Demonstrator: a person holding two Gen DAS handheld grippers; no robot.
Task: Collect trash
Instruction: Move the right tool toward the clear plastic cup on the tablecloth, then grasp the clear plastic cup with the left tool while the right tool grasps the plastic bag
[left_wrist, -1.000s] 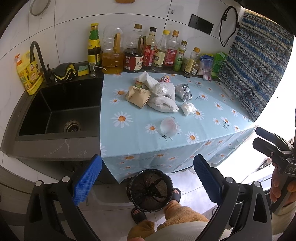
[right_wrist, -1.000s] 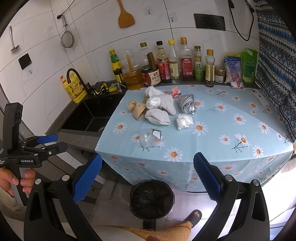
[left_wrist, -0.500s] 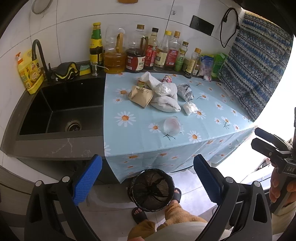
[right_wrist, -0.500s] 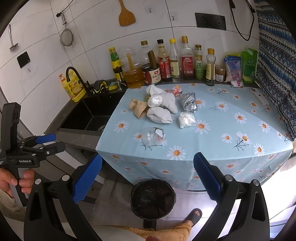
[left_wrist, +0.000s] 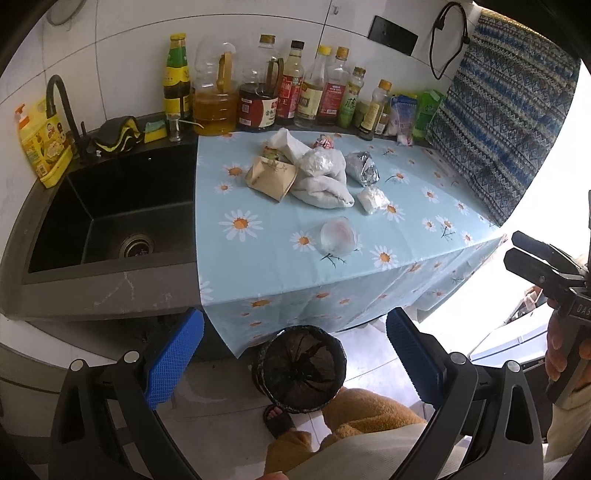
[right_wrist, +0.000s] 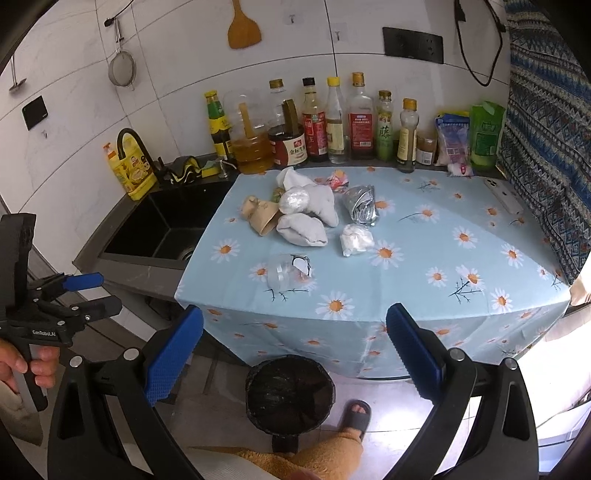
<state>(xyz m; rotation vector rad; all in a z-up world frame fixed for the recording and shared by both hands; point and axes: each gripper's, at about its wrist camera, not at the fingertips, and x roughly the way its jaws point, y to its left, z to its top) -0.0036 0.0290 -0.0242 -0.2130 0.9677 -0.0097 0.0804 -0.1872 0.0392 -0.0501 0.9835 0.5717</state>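
Observation:
Trash lies in a heap on the daisy tablecloth (left_wrist: 258, 258): a brown paper bag (left_wrist: 271, 177), white crumpled bags (left_wrist: 321, 192), a foil wrapper (left_wrist: 364, 168), a small white wad (left_wrist: 373, 198) and a clear plastic cup (left_wrist: 338, 236) nearest the edge. The same heap shows in the right wrist view, with the cup (right_wrist: 286, 273) nearest. A black-lined bin (left_wrist: 299, 369) stands on the floor below the table edge. My left gripper (left_wrist: 295, 358) is open and empty above the bin. My right gripper (right_wrist: 295, 358) is open and empty, also back from the table.
A black sink (left_wrist: 110, 218) with a tap is left of the cloth. Several sauce and oil bottles (left_wrist: 295, 96) line the back wall. A patterned curtain (left_wrist: 509, 129) hangs at the right. A white phone (right_wrist: 504, 194) lies at the cloth's far right. A sandalled foot (right_wrist: 356, 413) is beside the bin.
Both grippers have drifted a little toward the table, and the views shifted slightly. Jaws stayed open. Nothing on the table moved.

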